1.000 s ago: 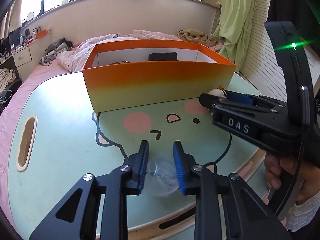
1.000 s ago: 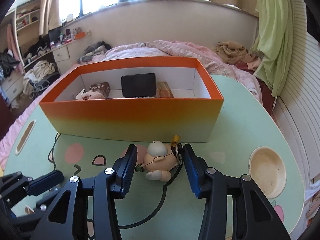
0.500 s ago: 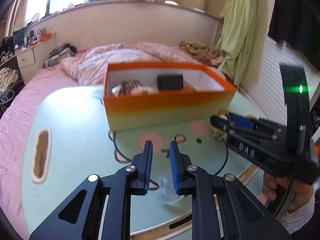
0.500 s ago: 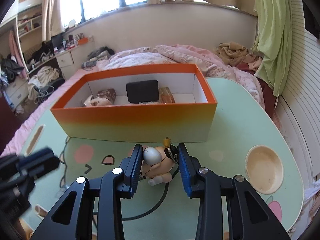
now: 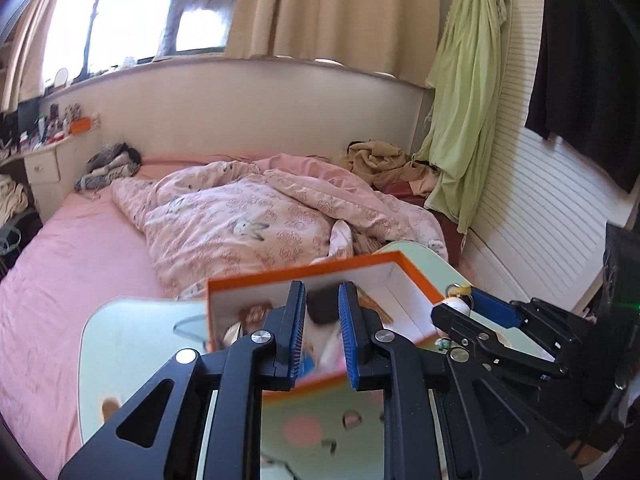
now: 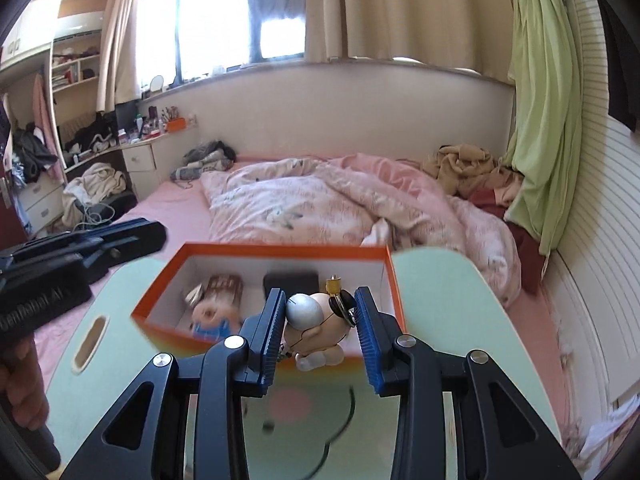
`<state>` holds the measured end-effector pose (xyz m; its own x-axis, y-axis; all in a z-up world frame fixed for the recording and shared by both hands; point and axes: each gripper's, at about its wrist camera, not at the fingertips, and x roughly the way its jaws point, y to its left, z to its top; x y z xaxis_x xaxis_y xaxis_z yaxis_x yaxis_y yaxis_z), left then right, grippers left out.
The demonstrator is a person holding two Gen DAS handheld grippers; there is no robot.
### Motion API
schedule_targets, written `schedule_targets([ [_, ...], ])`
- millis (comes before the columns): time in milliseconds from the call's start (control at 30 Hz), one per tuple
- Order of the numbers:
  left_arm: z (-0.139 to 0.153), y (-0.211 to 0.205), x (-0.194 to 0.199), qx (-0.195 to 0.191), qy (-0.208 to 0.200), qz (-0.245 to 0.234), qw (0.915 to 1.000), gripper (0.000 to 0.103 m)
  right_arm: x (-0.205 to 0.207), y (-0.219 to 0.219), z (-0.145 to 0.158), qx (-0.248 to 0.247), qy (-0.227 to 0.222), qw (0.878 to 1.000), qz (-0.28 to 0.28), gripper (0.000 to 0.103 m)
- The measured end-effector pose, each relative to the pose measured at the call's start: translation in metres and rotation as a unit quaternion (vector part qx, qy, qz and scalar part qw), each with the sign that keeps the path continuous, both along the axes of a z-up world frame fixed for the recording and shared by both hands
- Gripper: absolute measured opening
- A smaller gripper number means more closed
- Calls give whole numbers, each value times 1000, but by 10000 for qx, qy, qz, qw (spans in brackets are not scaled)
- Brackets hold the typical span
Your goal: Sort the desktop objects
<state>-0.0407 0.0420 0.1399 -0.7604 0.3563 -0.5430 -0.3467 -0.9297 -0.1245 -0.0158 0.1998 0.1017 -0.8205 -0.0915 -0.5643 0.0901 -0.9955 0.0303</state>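
Above one orange box (image 6: 208, 342), right tongs (image 6: 320, 330) grip one figurine (image 6: 316, 330).

Between the right tongs (image 6: 320, 334) sits a smooth, glossy toy figure (image 6: 316, 330) that looks like plastic, with a shiny metal-looking ring on its side. Both tongs are matt black plastic with ribbed blue pads (image 6: 366, 336) and bright metal screws; the left tongs (image 5: 322, 332) look the same. Just beyond them, the box (image 6: 276, 249) looks like smooth card, orange outside and white inside. Under them, the table (image 6: 448, 320) has a smooth, pale green printed top. Far beyond, the quilt (image 6: 304, 200) is soft, crumpled cloth.
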Motion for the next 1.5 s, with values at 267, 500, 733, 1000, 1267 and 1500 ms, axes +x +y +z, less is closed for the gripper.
schedule_targets([
  [267, -40, 17, -50, -337, -634, 61, 9974, 42, -39, 3, -4, -3, 13, 10000, -63, 35],
  [500, -39, -11, -44, 20, -641, 331, 9974, 79, -31, 19, 1, -214, 229, 9993, -208, 71],
  [733, -38, -20, 26, 44, -494, -159, 9986, 79, -8, 32, 7, -450, 308, 9982, -258, 71],
  [1000, -108, -12, 101, -331, -1142, 64, 9929, 47, 28, 39, -13, -745, 2, 9969, -248, 71],
  [1267, -127, 0, 105, -352, -890, 132, 9953, 39, 42, 36, -25, -819, -178, 9962, -226, 71],
  [1500, -109, -14, 92, -38, -977, 210, 9950, 38, 44, 37, -23, -804, -148, 9964, -216, 71],
])
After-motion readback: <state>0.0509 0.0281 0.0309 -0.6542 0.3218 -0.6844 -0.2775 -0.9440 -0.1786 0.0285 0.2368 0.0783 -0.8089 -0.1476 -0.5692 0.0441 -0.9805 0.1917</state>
